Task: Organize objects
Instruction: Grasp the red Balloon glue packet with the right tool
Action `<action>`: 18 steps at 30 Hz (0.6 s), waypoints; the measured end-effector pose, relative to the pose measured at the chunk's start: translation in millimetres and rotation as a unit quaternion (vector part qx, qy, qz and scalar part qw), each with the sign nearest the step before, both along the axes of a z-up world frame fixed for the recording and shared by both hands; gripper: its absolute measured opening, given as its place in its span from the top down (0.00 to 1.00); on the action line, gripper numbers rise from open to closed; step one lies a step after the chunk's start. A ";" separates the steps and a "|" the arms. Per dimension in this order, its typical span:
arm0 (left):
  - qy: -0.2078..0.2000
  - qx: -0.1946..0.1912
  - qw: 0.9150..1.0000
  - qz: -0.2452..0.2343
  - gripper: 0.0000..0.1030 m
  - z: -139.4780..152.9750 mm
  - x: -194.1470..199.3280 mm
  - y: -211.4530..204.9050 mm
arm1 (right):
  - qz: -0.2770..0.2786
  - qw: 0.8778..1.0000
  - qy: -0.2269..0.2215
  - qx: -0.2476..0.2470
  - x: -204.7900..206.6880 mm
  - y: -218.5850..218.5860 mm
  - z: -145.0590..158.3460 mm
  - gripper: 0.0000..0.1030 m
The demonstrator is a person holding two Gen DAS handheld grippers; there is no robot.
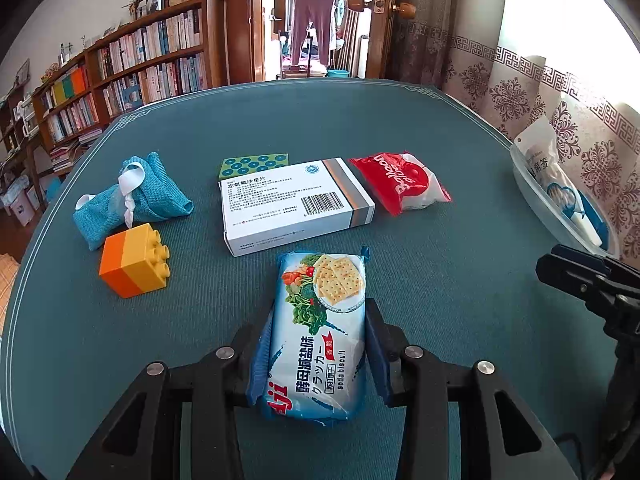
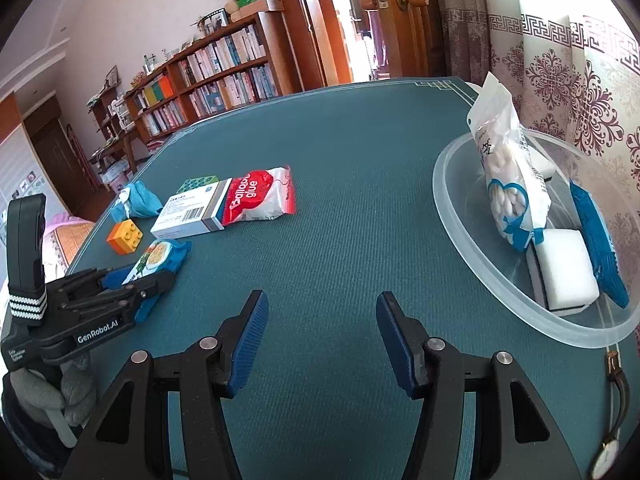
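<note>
A soda biscuit pack with blue ends lies lengthwise on the teal table mat, and my left gripper is shut on its two long sides. From the right wrist view the same pack sticks out of the left gripper at the left. My right gripper is open over bare mat with nothing between its blue pads. To its right stands a clear plastic bowl, which holds a cotton swab bag, a white sponge and a blue packet.
Beyond the pack lie a white medicine box, a red balloon glue packet, a green dotted card, a blue cloth pouch and an orange-yellow toy brick. A wristwatch lies by the bowl. Bookshelves stand behind.
</note>
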State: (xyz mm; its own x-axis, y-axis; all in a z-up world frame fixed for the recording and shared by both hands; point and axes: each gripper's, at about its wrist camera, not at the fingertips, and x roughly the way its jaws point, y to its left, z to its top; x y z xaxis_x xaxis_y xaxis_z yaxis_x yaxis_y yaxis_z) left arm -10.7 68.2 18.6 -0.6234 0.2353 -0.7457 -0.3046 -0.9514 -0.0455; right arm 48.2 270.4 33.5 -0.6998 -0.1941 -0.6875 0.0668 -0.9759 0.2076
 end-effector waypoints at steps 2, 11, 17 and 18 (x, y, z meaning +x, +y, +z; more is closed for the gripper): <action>0.002 0.001 1.000 0.009 0.57 -0.6 2.1 -4.1 | 0.010 1.000 -0.001 -0.002 -9.4 -7.0 4.2 0.44; 0.010 0.014 0.999 0.039 0.57 -1.6 2.1 -14.0 | 0.043 0.999 0.005 0.014 -61.1 -46.2 13.4 0.44; 0.025 0.008 0.999 0.038 0.57 -0.2 5.8 -11.1 | 0.045 0.999 -0.006 0.011 -96.7 -59.7 9.6 0.34; 0.025 0.009 0.999 0.039 0.57 0.0 5.8 -11.5 | 0.044 0.999 -0.009 0.011 -101.7 -61.1 7.8 0.34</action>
